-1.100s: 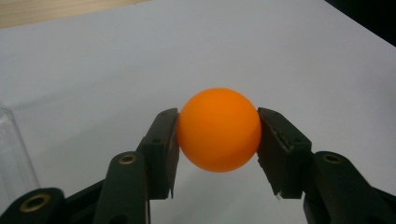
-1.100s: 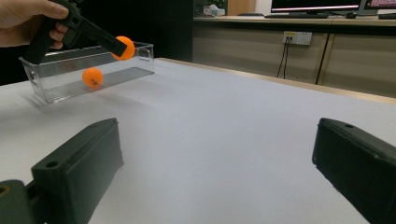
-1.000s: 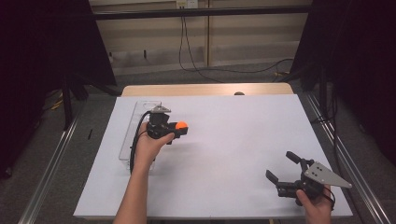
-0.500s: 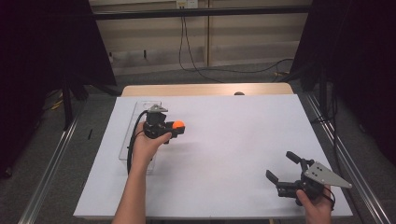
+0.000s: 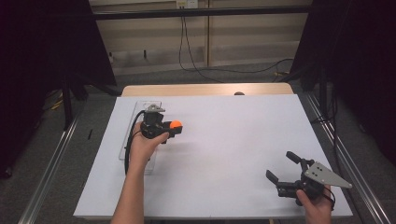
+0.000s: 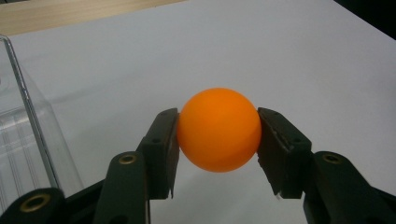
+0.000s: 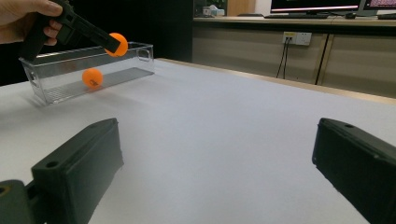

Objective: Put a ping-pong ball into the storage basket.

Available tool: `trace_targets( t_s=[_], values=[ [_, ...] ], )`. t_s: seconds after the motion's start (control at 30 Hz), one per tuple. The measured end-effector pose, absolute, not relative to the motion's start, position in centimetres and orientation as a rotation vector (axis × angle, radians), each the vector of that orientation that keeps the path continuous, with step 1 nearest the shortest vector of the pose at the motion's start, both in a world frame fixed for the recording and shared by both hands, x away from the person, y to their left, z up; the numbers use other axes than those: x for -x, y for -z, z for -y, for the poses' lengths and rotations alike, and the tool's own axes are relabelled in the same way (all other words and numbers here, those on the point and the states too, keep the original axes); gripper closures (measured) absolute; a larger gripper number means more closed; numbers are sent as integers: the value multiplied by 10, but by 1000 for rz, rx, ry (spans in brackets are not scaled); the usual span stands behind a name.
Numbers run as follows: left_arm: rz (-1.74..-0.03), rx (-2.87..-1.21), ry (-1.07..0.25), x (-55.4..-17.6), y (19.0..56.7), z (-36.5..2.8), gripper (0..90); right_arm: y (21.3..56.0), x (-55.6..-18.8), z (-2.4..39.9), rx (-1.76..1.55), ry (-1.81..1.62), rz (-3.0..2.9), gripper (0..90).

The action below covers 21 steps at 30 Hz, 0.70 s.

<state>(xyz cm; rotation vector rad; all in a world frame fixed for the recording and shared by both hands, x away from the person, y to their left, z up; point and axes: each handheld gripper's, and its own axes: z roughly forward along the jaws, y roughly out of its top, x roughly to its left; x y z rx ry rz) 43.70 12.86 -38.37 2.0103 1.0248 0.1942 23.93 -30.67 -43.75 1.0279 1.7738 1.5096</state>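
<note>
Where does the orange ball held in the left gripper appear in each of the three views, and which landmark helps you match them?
High view: held orange ball, left of centre, beside the clear bin.
Left gripper view: centre, clamped between the jaws.
Right gripper view: upper left, above the bin.
Shared landmark: the clear bin.

Clear bin point(image 6: 28, 154) — cut off at frame's left edge.

White table sheet point(image 5: 233, 140), wooden edge point(image 5: 205, 89) behind — cables point(image 5: 191, 51) (floor).
</note>
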Motion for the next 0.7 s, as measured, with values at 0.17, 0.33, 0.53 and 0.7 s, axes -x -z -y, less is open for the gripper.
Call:
trace_targets(
  t_s=[0.17, 0.33, 0.53, 0.7],
  values=[
    [-1024, -2014, -195, -437, 383, -130, 508, 437, -239, 306, -1023, -1512, -1774, 11],
    [-1030, -2005, -199, -437, 383, -132, 508, 437, -239, 307, -1024, -1510, -1774, 10],
    [-1037, -2001, -201, -436, 383, -135, 508, 437, -239, 306, -1022, -1513, -1773, 10],
    [-1047, -1994, -205, -436, 383, -139, 508, 437, -239, 306, -1022, -1516, -1771, 10]
  ],
)
